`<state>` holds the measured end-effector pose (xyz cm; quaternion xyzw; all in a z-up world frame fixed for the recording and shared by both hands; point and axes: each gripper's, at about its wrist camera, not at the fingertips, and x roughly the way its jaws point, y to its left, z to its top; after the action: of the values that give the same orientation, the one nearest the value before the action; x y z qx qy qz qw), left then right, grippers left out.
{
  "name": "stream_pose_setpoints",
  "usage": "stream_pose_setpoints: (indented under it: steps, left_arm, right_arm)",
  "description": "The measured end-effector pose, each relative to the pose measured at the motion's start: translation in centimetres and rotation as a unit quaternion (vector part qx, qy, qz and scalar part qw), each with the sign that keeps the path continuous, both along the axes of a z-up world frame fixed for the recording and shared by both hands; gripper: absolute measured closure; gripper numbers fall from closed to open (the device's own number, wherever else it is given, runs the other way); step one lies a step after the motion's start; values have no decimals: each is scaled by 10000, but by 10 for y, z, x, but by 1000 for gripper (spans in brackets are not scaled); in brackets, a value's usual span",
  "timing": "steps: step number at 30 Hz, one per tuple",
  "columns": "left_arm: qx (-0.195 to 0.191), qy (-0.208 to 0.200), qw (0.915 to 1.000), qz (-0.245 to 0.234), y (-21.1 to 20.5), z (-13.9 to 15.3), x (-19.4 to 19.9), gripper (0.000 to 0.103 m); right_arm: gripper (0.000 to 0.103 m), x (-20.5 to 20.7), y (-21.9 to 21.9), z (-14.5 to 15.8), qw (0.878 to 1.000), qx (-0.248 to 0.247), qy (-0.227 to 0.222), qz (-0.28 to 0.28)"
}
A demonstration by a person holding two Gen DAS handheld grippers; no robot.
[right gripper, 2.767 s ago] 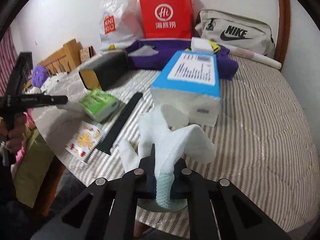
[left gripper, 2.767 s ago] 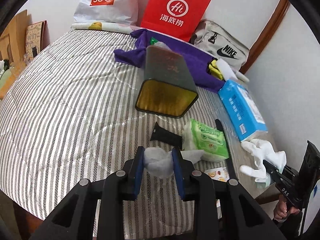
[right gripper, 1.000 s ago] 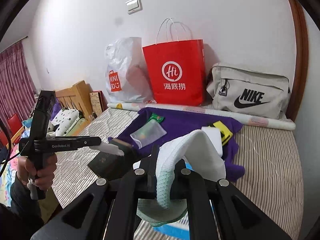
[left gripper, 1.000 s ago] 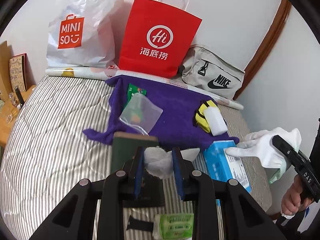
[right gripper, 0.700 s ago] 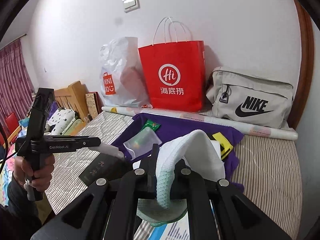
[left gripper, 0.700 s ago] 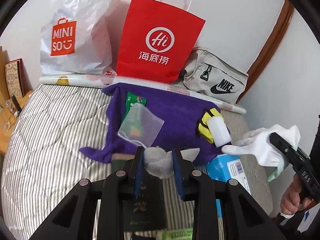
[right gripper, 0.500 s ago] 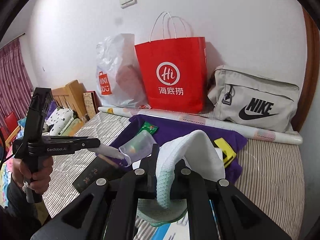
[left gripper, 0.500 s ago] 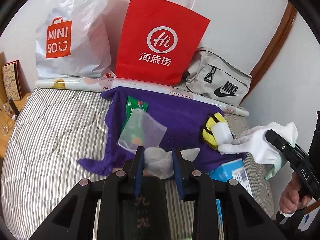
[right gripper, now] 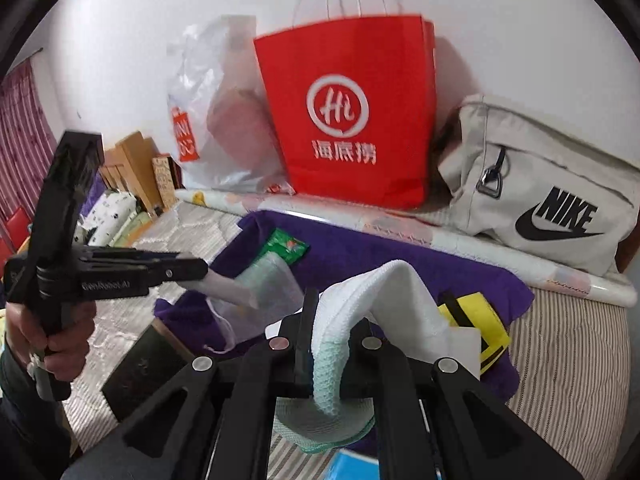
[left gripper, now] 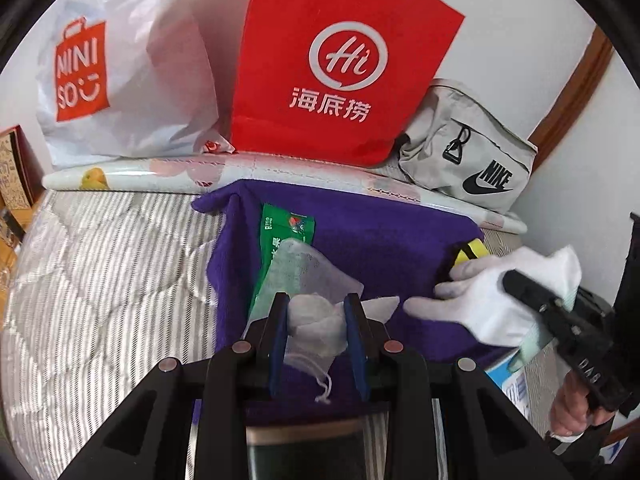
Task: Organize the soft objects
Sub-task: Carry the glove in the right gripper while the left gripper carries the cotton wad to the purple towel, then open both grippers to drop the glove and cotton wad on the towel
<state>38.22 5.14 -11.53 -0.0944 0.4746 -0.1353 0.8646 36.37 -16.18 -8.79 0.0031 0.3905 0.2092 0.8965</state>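
Observation:
My left gripper [left gripper: 318,320] is shut on a crumpled white tissue [left gripper: 316,320] and holds it over the purple cloth [left gripper: 380,248], just above a sheer drawstring pouch [left gripper: 308,276]. My right gripper [right gripper: 332,332] is shut on a white glove with a pale green cuff [right gripper: 384,300]; the glove [left gripper: 488,300] also shows at the right of the left wrist view, held over the cloth's right end. The left gripper [right gripper: 192,272] shows in the right wrist view with the tissue [right gripper: 228,286] at its tip. A green packet [left gripper: 286,232] and a yellow-black item [right gripper: 476,320] lie on the cloth.
A red paper bag [left gripper: 340,60], a white Miniso bag [left gripper: 116,64] and a grey Nike bag [left gripper: 468,160] stand against the wall, with a rolled mat [left gripper: 160,172] in front. A dark box [right gripper: 144,368] and a blue tissue box [left gripper: 508,376] lie on the striped bed [left gripper: 100,280].
Both grippers have moved forward toward the purple cloth and the bags, still holding the tissue and the glove. The glove has come in closer over the cloth's right end.

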Motion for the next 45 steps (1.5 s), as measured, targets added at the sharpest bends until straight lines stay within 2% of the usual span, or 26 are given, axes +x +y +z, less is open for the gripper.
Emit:
stream_pose_setpoints:
  steps: [2,10,16,20,22,24,25,26,28,29,35,38,42,45]
  left_arm:
    - [-53,100,9999,-36,-1,-6,7,76]
    - [162,475,9986,-180,-12,-35,33,76]
    - [254,690,9970,-241,-12,-46,41,76]
    - [336,709,9965,-290,-14,-47,43,76]
    - [377,717,9962,-307,-15,-47,42,75]
    - [421,768,9956,-324,-16,-48,42,73]
    - [456,773,9954,-344,-17,-47,42,69]
    - [518,741,9953,-354,-18,-46,41,66]
    - [698,595,9954,-265,-20,-43,40,53]
    - [806,512,9952,-234,-21,-40,38,52]
    - [848,464,9951,-187,-19,-29,32,51]
    - [928,373,9949,-98,-17,-21,23,51]
    - [953,173,9953,18,-10,-7,3,51]
    - [967,1,9953,84,-5,4,-17,51]
  right_arm:
    - [96,5,2,-8,9999,-62,124,34]
    - [95,25,5,-38,9977,-284,620,-18]
    - [94,32,9,-45,9957,-700,611,14]
    - [90,36,6,-49,9948,-624,802,-4]
    - [85,35,4,-48,9951,-619,768,-37]
    - [67,32,1,-44,9960,-580,676,-85]
    - [62,31,0,-42,9966,-532,620,-81]
    - [54,29,-1,-39,9972,-489,568,-61]
    - [52,24,-4,-32,9979,-476,432,-77]
    - [51,23,-4,-29,9981,-469,383,-85]
    - [50,17,-17,-16,9984,-344,363,-279]
    - [46,8,-25,-10,9984,-192,270,-458]
    - [45,-8,-33,-5,9977,-202,258,-597]
    - [45,-22,-37,-2,9972,-193,416,-585]
